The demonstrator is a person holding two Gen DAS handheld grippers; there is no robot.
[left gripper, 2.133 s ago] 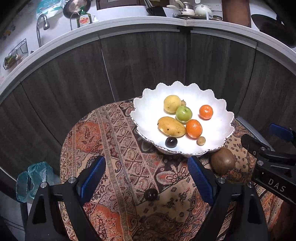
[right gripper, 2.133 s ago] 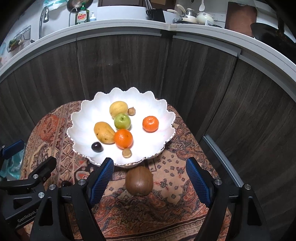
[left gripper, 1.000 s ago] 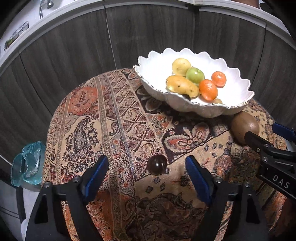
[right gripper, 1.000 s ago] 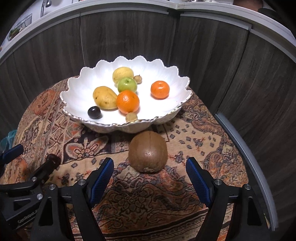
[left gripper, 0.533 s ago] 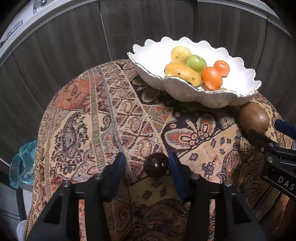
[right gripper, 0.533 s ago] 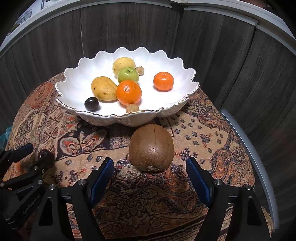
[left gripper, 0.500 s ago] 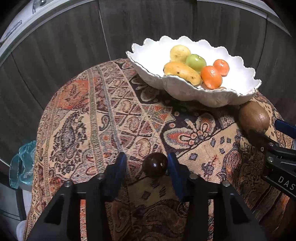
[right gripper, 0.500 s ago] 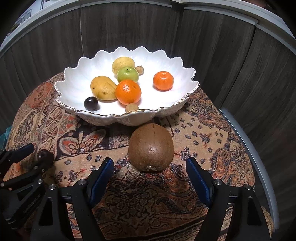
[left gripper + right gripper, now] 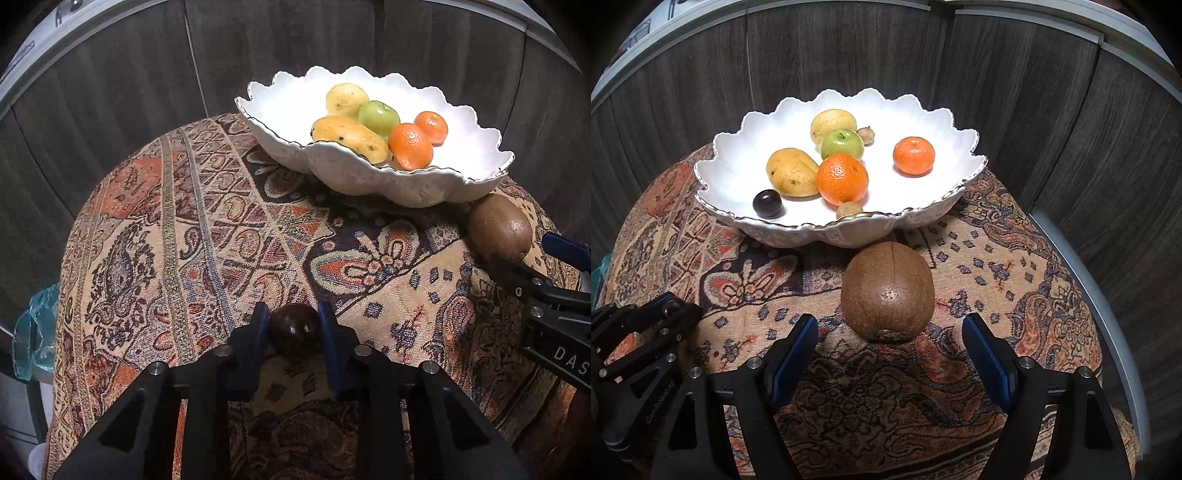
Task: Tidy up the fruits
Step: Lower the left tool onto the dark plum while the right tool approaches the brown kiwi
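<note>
The bowl [image 9: 369, 181] rim hides its lower fruit in the left view. Well in front of the bowl, the left tool [image 9: 294, 326] is clenched on a dark plum [image 9: 294, 329]. The right tool [image 9: 889, 338] is spread wide, low behind the kiwi [image 9: 887, 291], just before the bowl on the patterned tabletop [image 9: 1015, 280].

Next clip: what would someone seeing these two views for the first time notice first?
The white scalloped bowl of bright fruit at the far side of the patterned tablecloth draws the eye first. Then the big brown kiwi lying on the cloth just in front of the bowl, ahead of the open right gripper. In the left view, the left gripper is shut on a small dark plum near the cloth's front edge.
</note>
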